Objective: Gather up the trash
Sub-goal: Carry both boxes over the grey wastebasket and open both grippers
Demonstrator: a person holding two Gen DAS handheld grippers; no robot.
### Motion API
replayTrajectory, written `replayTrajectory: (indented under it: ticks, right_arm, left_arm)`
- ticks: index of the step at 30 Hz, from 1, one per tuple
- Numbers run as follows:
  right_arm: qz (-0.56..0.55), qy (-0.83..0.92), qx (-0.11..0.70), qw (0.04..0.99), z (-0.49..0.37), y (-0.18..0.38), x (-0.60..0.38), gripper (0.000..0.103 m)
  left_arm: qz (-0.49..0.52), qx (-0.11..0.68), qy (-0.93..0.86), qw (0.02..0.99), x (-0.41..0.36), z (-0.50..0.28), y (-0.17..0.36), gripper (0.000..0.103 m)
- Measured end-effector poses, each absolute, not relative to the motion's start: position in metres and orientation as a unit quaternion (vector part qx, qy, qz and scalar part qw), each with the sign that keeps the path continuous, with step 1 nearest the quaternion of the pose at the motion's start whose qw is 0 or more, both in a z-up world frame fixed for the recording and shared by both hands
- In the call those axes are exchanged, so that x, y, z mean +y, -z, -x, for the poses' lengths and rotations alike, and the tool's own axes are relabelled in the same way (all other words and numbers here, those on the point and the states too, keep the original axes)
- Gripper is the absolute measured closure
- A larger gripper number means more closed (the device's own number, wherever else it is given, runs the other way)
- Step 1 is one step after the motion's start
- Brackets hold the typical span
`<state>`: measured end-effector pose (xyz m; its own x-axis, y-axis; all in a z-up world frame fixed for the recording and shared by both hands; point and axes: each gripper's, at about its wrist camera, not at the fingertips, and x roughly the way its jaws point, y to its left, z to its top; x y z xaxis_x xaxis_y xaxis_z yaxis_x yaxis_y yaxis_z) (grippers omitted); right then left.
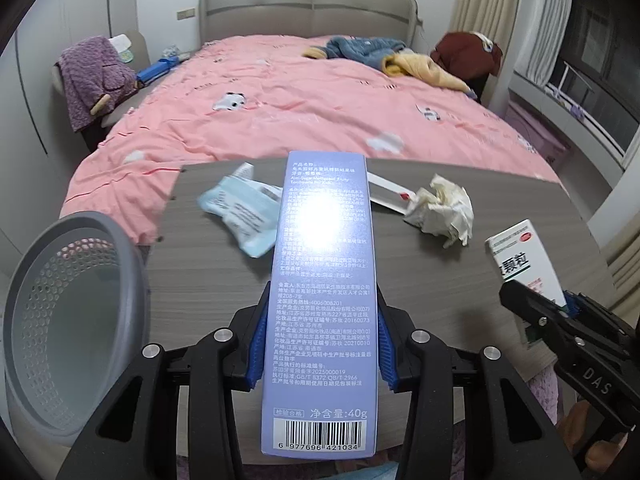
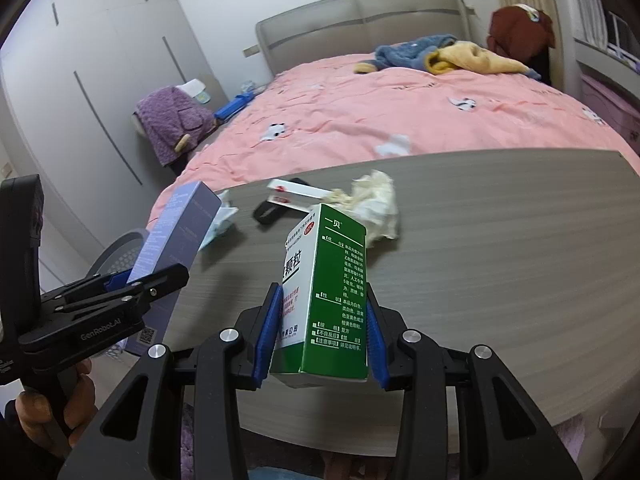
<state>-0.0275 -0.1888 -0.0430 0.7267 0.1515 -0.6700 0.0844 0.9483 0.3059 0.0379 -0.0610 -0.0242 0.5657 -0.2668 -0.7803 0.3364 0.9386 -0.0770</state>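
The left gripper [image 1: 320,344] is clenched on a long blue box [image 1: 322,280], its blue pads pressing the box's two long sides at lower centre of the left wrist frame; the box runs up the middle of the frame, barcode end nearest the camera, held above the table [image 1: 400,280]. In the right wrist view the same box [image 2: 180,232] shows at centre left, tilted, with the left gripper [image 2: 132,284] around its lower part.

The right gripper [image 2: 322,332] grasps a green-and-white box [image 2: 328,292] between its pads at lower centre of its own frame, the box upright and slightly tilted over the table [image 2: 500,280]. From the left wrist, that box [image 1: 524,260] sits at the right edge with the right gripper [image 1: 560,312] below it.

A grey perforated bin [image 1: 68,320] fills the lower left of the left wrist frame, beside the table's edge. On the table beyond the blue box lie a light blue wrapper [image 1: 240,208], a crumpled tissue [image 1: 440,212] and a flat white carton [image 1: 386,194] just touching the tissue. A pink bed [image 1: 300,100] fills the upper half.
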Motion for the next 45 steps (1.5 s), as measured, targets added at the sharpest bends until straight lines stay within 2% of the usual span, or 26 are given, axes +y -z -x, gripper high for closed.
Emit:
replayTrajectory:
  ticks: [9,21,38,40,45]
  right_arm:
    - [-0.116,-0.09,0.37,0.917,-0.014,0.03,-0.113,0.065]
    - [-0.059,-0.205,0.396,0.893,-0.066,0.028,0.005,0.065]
    - [-0.013,-0.269,0.413,0.87,-0.101,0.035,0.088,0.062]
    - [-0.011,-0.267,0.409,0.873,-0.099,0.034,0.091,0.044]
    - [-0.008,-0.264,0.401,0.877,-0.096,0.031,0.094,0.04]
  left_arm:
    - [-0.015,0.401,0.105,0.91,0.021,-0.038,0.012,0.06]
    - [0.028,0.42,-0.004,0.907,0.138,-0.044,0.034,0.06]
    - [0.059,0.418,-0.057,0.905,0.198,-0.052,0.043,0.059]
    - [0.061,0.417,-0.06,0.905,0.202,-0.051,0.044,0.052]
    - [0.067,0.413,-0.067,0.906,0.208,-0.047,0.044,0.047]
